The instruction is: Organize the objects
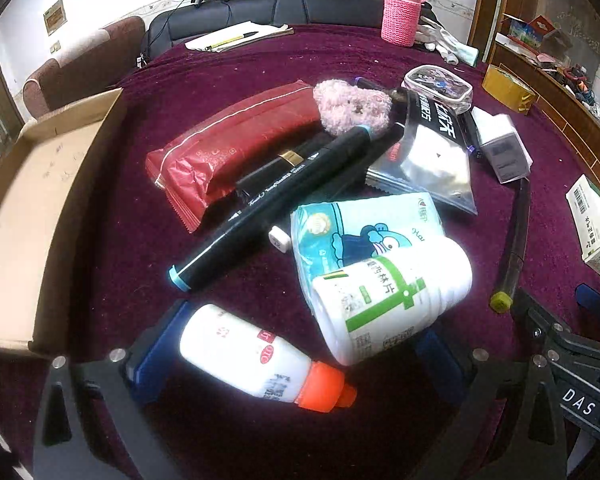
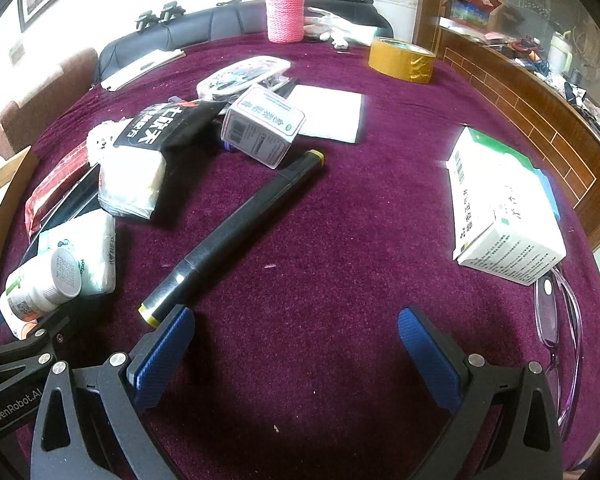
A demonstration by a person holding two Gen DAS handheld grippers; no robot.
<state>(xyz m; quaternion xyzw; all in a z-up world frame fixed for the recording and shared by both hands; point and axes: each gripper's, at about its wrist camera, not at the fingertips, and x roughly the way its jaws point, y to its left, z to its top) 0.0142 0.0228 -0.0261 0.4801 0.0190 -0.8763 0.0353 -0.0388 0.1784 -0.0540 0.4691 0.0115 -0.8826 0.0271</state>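
Your left gripper (image 1: 296, 344) spread wide, grasping nothing — orange-capped bottle (image 1: 260, 358) lies between blue pads, touching left pad (image 1: 156, 354). Green-label bottle (image 1: 392, 300) just beyond, leaning on tissue pack (image 1: 356, 226). Blue-capped marker (image 1: 268, 208) lies diagonal across red packet (image 1: 228, 148). Cardboard box (image 1: 32, 220) at left edge.

Your right gripper (image 2: 296, 340) also wide open, empty, over bare purple cloth (image 2: 340, 220). Yellow-capped marker (image 2: 236, 232) — near end just beside left pad. White medicine box (image 2: 500, 208) far right, glasses (image 2: 560, 328) beside it.
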